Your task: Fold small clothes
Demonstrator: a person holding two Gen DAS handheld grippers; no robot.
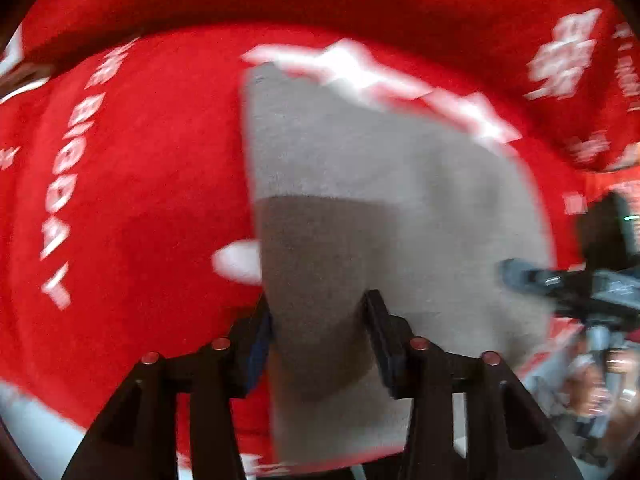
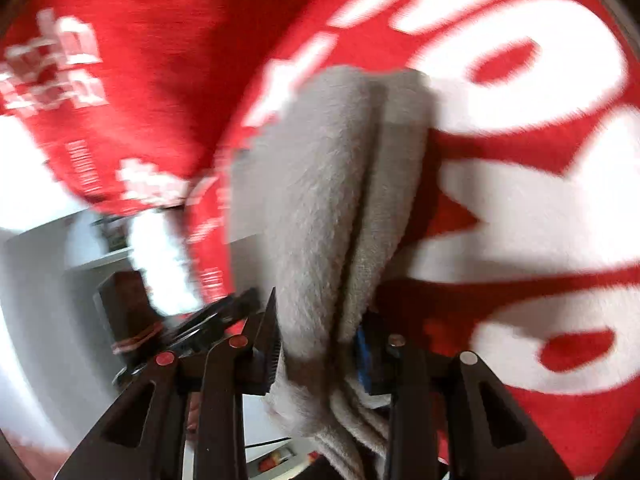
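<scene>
grey cloth sits pinched in both the half-closed left gripper and right gripper, above red printed fabric.

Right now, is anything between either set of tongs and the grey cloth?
No. The grey cloth sits directly in the left tongs and the right tongs, over the red printed cover.
</scene>
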